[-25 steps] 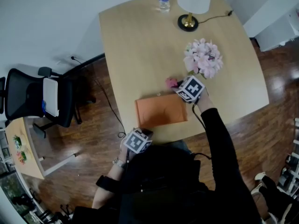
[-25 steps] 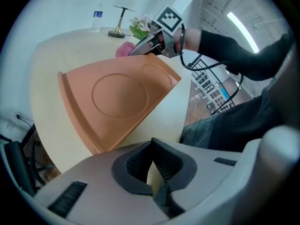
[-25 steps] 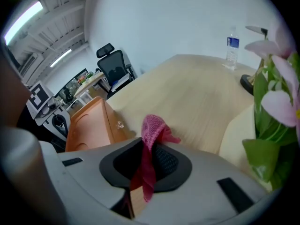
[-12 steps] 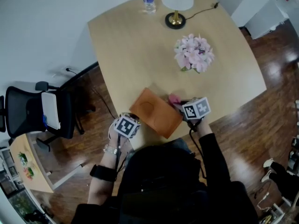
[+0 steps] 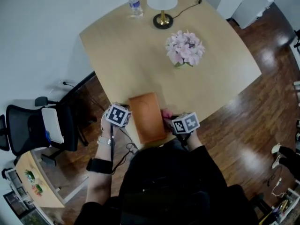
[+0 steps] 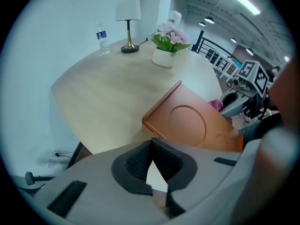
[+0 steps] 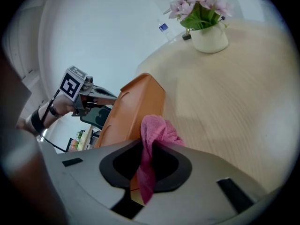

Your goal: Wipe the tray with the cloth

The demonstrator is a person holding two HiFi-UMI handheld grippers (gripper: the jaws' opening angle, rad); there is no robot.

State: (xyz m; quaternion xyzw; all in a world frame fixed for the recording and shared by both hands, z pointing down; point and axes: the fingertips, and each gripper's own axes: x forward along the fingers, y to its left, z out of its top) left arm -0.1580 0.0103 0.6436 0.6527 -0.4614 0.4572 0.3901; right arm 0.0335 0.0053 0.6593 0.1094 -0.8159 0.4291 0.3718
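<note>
An orange tray (image 5: 146, 117) with a round recess (image 6: 186, 125) lies near the table's front corner, its long side running away from me. My left gripper (image 5: 123, 118) hangs just left of the tray. Its jaws (image 6: 151, 146) meet at the tips with nothing between them, a little short of the tray's near corner. My right gripper (image 5: 170, 119) is at the tray's right side, shut on a pink cloth (image 5: 166, 113). The cloth (image 7: 152, 139) hangs from between the jaws, bunched against the tray's edge (image 7: 136, 102).
A pot of pink flowers (image 5: 184, 47), a brass lamp (image 5: 162, 18) and a water bottle (image 5: 135, 4) stand farther back on the pale wooden table (image 5: 122, 55). A black office chair (image 5: 42, 125) and a cable (image 5: 124, 139) are on the floor to the left.
The tray has turned about a quarter turn on the table. My left gripper moved along to its left side. My right gripper rolled and carried the cloth to the tray's right side.
</note>
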